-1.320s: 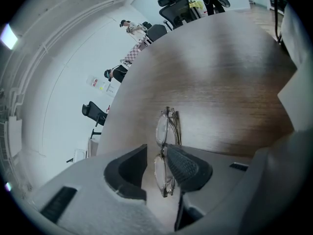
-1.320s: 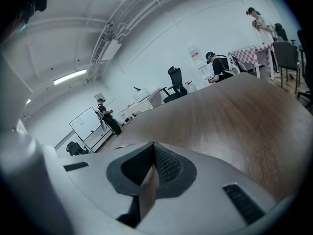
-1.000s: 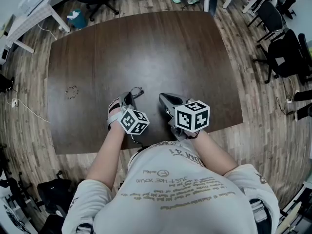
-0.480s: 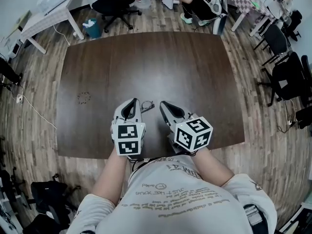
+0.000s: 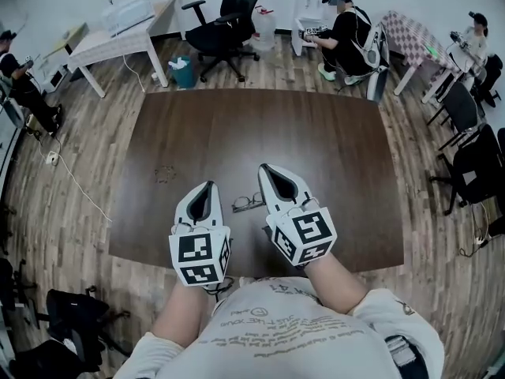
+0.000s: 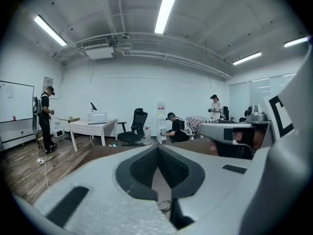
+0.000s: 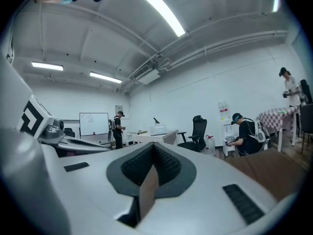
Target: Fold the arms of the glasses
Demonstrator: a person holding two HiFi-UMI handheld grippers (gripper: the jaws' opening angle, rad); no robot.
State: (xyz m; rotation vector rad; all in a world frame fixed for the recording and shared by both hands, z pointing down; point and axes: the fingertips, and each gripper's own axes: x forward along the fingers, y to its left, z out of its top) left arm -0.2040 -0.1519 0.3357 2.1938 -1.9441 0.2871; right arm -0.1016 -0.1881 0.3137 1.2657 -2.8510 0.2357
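A pair of thin dark-framed glasses (image 5: 248, 203) lies on the dark brown table (image 5: 316, 133), in the gap between my two grippers. How its arms stand is too small to tell. My left gripper (image 5: 207, 185) hovers just left of the glasses, jaws closed to a point with nothing in them. My right gripper (image 5: 265, 167) is just to their right, also shut and empty. Both point toward the far side of the table. In the left gripper view the left gripper (image 6: 157, 148) shows its pads meeting; the right gripper view shows the right gripper (image 7: 152, 146) the same way.
A small faint ring mark (image 5: 165, 173) sits on the table's left part. Beyond the table stand a black office chair (image 5: 233, 10), a white desk (image 5: 126, 38) and a teal bin (image 5: 182, 71). People sit and stand around the room's edges.
The head view has tilted up, showing more of the room. Both grippers have come level on either side of the glasses and point forward; the left one has drawn back from the glasses.
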